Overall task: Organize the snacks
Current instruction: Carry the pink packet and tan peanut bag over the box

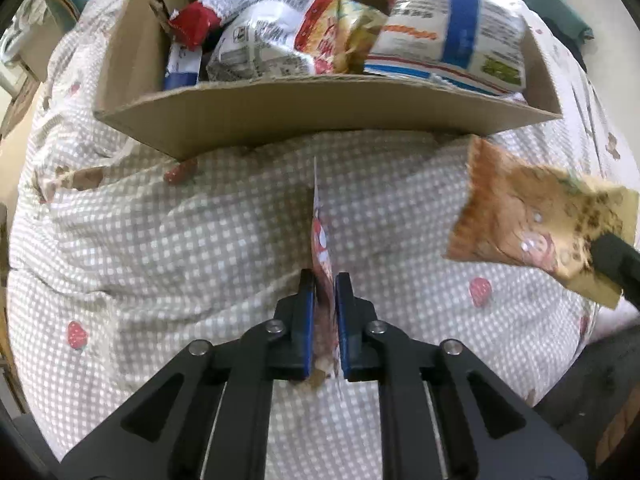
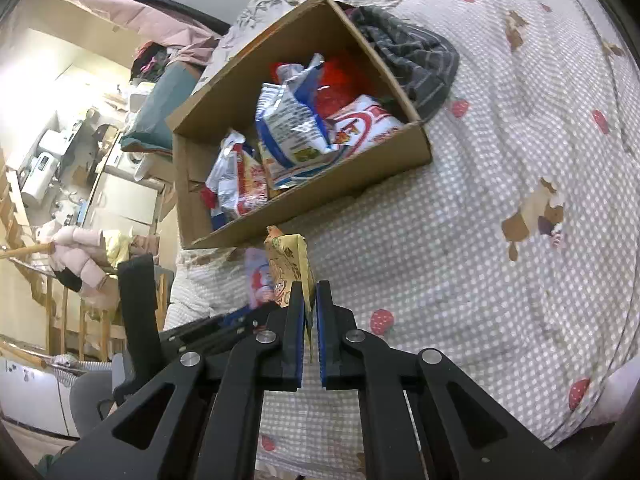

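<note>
**2 packets pinched, box waiting ahead**

Left gripper (image 1: 324, 280): jaws clamped edge-on around a thin pink-and-red snack packet (image 1: 320, 236), held upright above the checked bedspread (image 1: 200, 240). Right gripper (image 2: 309, 292): jaws closed on the lower edge of a tan cartoon-print snack packet (image 2: 286, 260), lifted clear of the bedding. Same tan packet visible at the right of the left wrist view, blurred, off the cover and near the front corner of the box.

Just beyond both sets of jaws: an open cardboard box (image 2: 320, 196) resting on the bed, its near wall facing the grippers. Inside, a loose heap of bags, among them a large white-and-blue bag (image 2: 292, 124), a red-and-white bag (image 2: 364, 120) and a smaller red-trimmed pouch (image 2: 240, 184). A grey striped cloth (image 2: 412, 60) lying against the far side of the box. Further out on the left, a cluttered room with shelves and a chair.

Step in hand, by the look of it: carrying 2 picked-up packets toward the box. Next move likely calls for raising each packet over the near wall, finding a gap among the piled bags, then releasing 1 at a time. Thin packets gripped by an edge probably flop, so some care over the cardboard rim. Little free space left in the box, hence a risk of spill-over.
</note>
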`<state>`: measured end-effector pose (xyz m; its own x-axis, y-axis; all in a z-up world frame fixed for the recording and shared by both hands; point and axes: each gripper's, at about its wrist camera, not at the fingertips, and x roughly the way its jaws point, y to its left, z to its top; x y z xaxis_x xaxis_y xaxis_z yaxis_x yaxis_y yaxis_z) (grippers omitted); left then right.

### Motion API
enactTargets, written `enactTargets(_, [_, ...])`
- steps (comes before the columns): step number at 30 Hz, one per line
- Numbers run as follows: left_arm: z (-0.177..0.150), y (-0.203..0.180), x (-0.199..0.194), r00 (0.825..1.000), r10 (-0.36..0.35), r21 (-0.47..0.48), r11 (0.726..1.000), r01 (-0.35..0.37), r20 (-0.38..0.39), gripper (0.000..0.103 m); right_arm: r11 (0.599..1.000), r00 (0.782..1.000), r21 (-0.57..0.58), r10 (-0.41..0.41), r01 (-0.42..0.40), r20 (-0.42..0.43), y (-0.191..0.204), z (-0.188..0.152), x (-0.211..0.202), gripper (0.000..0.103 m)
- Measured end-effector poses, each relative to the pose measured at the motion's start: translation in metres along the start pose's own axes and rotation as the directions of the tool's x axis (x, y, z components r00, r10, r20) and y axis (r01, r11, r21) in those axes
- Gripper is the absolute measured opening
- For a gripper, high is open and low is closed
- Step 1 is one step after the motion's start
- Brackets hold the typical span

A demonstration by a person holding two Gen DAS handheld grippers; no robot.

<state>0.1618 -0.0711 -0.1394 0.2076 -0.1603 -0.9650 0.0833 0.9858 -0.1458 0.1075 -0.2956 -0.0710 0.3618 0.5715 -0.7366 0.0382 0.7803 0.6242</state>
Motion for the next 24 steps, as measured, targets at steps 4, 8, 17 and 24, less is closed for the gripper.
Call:
enactTargets(4, [0.006,0.011,0.009,1.0,0.002,-0.022,1.0,-0.002,0.002,0.008,1.0,1.0,0.004,-0.008,0.008,-0.007,0.0,0.002,0.005,0.006])
enactTargets(8, [0.007,0.02,-0.004,0.999,0.031,-0.016,0.999,-0.03,0.027,0.006,1.0,1.0,-0.01,-0.01,0.01,-0.011,0.004,0.002,0.008,0.006])
enactTargets(17, [-0.021,0.038,-0.069,0.989,0.043,-0.096,0.995,-0.029,0.143,0.006,0.994,0.996,-0.074,0.077,-0.075,0.033,0.028,0.002,0.001,0.006])
enactTargets(24, [-0.005,0.036,-0.128,0.954,0.055,-0.08,0.996,-0.033,0.294,0.006,0.987,0.985,-0.103,0.137,-0.126,0.102,0.045,0.018,-0.016,0.006])
